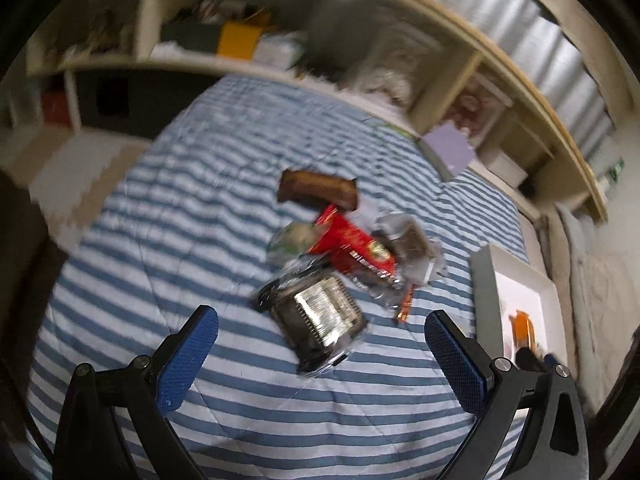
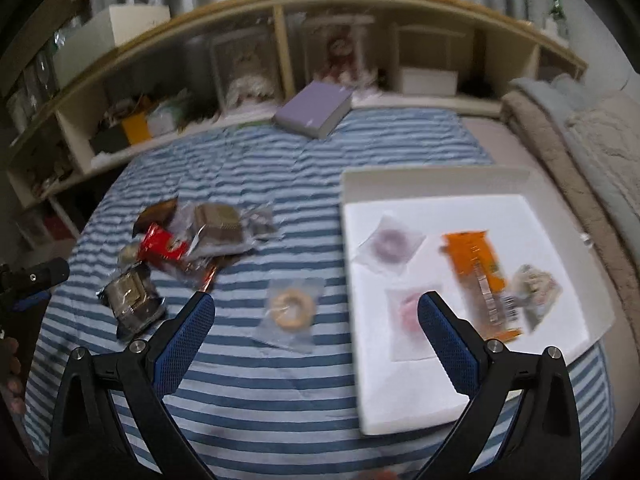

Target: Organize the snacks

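Observation:
A heap of snack packets lies on the blue-striped bedspread. In the left wrist view my left gripper (image 1: 320,332) hangs open just short of a dark clear-wrapped wafer pack (image 1: 320,316), with a red packet (image 1: 352,246) and a brown bar (image 1: 318,190) beyond it. My right gripper (image 2: 314,312) is open above a clear bag holding a beige ring cookie (image 2: 291,307). To its right a white tray (image 2: 408,384) holds an orange packet (image 2: 478,268), a purple ring cookie (image 2: 390,246), a pink ring cookie (image 2: 410,312) and a small pale packet (image 2: 536,286).
A purple book (image 2: 314,110) lies at the far edge of the bedspread. A cream shelf unit (image 2: 280,48) full of boxes and clutter runs behind. Folded blankets (image 2: 580,128) sit at the right. The left gripper (image 2: 28,280) shows at the right wrist view's left edge.

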Demonstrator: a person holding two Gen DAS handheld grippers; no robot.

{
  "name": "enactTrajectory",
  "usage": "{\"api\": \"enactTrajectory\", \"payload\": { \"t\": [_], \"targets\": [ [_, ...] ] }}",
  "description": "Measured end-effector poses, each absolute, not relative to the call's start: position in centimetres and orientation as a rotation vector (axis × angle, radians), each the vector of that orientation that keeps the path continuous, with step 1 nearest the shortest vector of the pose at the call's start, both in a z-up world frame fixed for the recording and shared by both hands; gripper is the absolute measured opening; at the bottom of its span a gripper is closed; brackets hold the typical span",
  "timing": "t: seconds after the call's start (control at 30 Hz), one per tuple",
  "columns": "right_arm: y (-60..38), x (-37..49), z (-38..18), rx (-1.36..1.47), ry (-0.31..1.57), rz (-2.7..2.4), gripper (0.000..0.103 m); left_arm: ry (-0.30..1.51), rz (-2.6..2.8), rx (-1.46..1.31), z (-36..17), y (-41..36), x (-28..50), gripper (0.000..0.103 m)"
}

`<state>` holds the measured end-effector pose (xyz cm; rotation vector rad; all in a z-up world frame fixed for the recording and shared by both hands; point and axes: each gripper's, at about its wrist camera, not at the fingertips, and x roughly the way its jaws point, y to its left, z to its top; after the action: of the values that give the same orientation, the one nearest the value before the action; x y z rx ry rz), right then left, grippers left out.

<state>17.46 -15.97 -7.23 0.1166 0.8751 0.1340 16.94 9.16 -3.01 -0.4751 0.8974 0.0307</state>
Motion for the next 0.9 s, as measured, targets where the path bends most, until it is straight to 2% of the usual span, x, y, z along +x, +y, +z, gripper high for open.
{"api": "enactTrajectory", "payload": {
  "t": [0.17,0.23,0.33,0.47,0.67,0.8,0.9],
  "targets": [
    [-13.5,18.7,-10.1,0.171,0.949,0.16,0.088,0.947,0.07,-0.544,-5.5,8.8,18.5,0.103],
    [-12.7,19.3,-11.7,0.199,0.991,0.165,0.077,0.966,0.084,-0.548,-6.4,8.2,19.3,0.103],
    [-11.9,19.8,-14.1,0.227,1.044,0.15,0.065,0.992,0.12,-0.541,-7.5,7.3,20.8,0.103],
    [-11.4,20.1,-15.7,0.218,1.055,0.119,0.061,1.016,0.175,-0.536,-8.7,6.3,22.5,0.102],
    [-11.0,20.5,-16.6,0.169,1.048,0.084,0.058,1.045,0.257,-0.54,-10.7,5.5,24.9,0.091],
    [-11.3,20.9,-16.9,0.147,1.041,0.053,0.038,1.04,0.293,-0.534,-11.5,5.4,25.4,0.081],
    [-11.6,21.0,-16.9,0.159,1.044,0.064,0.033,1.023,0.294,-0.519,-11.6,5.1,25.4,0.076]
  ]
}}
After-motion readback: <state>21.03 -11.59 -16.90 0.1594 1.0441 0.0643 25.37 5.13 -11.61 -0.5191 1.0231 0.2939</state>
